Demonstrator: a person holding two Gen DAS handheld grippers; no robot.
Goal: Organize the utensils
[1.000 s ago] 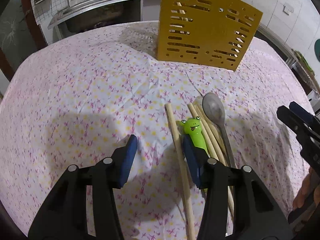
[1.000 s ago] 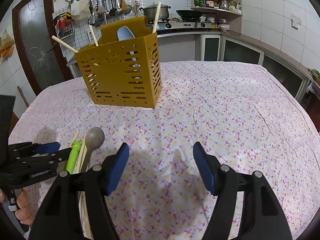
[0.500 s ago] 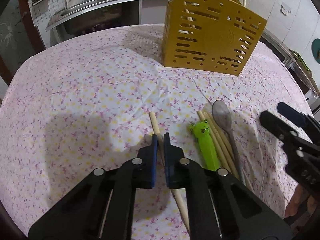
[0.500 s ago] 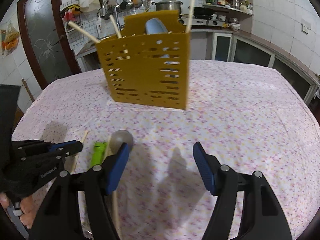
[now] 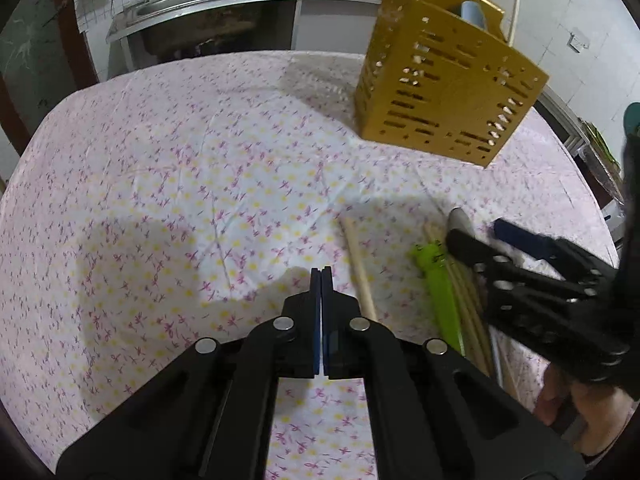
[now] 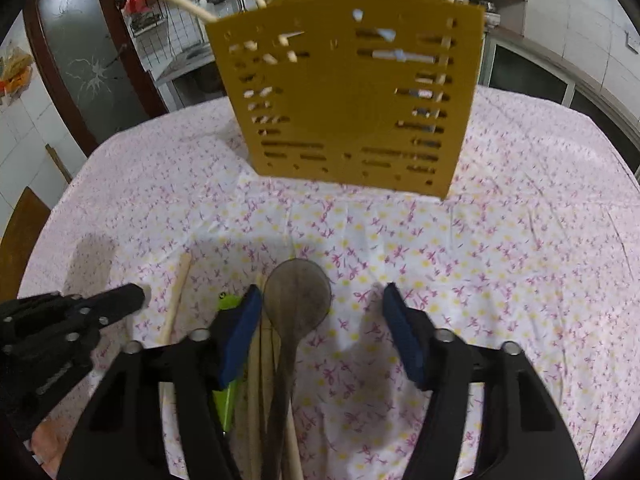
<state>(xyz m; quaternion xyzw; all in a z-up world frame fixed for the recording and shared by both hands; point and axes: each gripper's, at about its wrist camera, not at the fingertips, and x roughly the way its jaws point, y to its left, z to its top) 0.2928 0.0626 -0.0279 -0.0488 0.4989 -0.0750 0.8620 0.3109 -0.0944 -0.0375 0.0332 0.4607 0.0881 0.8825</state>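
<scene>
A yellow slotted utensil holder (image 5: 448, 88) (image 6: 352, 96) stands at the far side of the table with several utensils in it. On the cloth lie a lone wooden chopstick (image 5: 360, 272) (image 6: 176, 300), a green frog-headed utensil (image 5: 436, 280) (image 6: 228, 304), more chopsticks (image 5: 464, 304) and a grey spoon (image 6: 298, 292). My left gripper (image 5: 321, 276) is shut and empty, just left of the lone chopstick. My right gripper (image 6: 322, 312) is open, its jaws on either side of the spoon's bowl, low over the pile.
The table wears a white cloth with pink and yellow flowers (image 5: 200, 184). A kitchen counter with a sink (image 5: 208, 4) runs behind it, and a dark door (image 6: 80, 52) stands at the left. The cloth left of the utensils is bare.
My left gripper went from open to shut and shifted left of the lone chopstick, holding nothing. My right gripper moved left and down over the spoon and chopsticks.
</scene>
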